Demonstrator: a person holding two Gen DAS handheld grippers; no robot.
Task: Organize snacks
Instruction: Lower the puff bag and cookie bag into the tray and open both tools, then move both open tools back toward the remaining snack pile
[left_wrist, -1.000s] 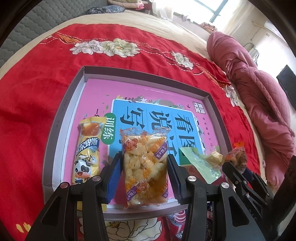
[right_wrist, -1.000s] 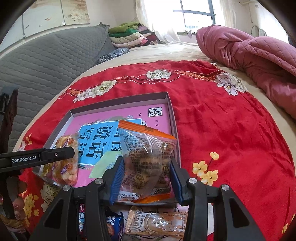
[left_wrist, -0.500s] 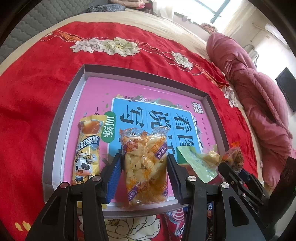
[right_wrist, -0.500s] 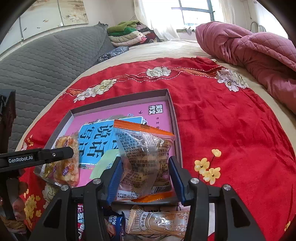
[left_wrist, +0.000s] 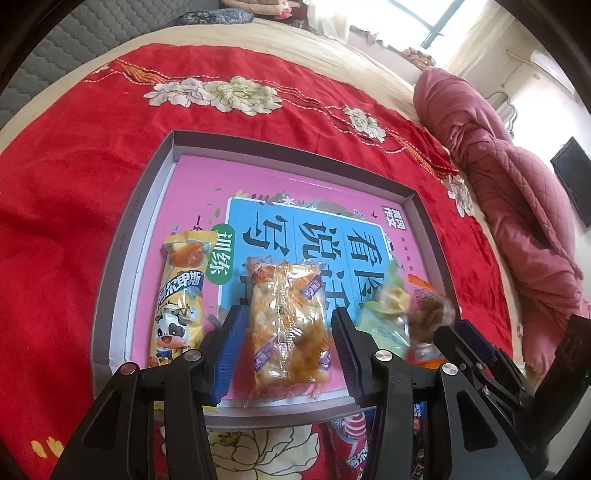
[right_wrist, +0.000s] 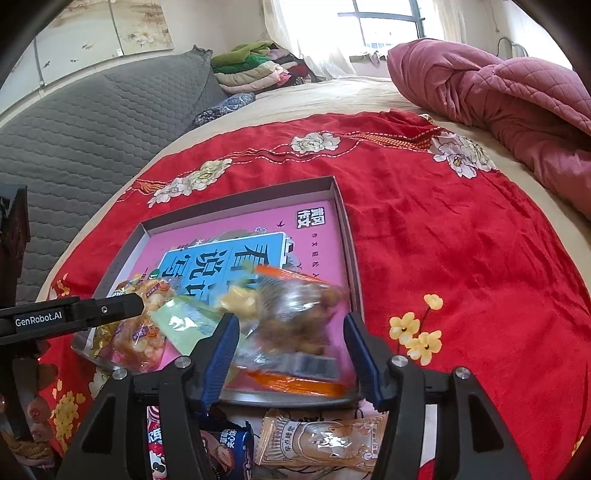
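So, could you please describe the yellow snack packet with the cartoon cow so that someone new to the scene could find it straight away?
On the red floral bedspread lies a shallow grey tray lined with a pink book cover. Of the snacks along the tray's near edge, it is the leftmost, just left of the left gripper. The yellow packet is long, narrow and opaque with a cartoon cow, while its neighbours are clear bags.

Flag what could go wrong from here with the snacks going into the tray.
The right gripper's jaws have just been opening, and the orange-trimmed packet between them is blurred and partly over the green packet; it may slide or settle crooked. It also lies close to the tray's near rim, so withdrawing could drag it out. The puff packet between the left gripper's jaws reaches that rim too.
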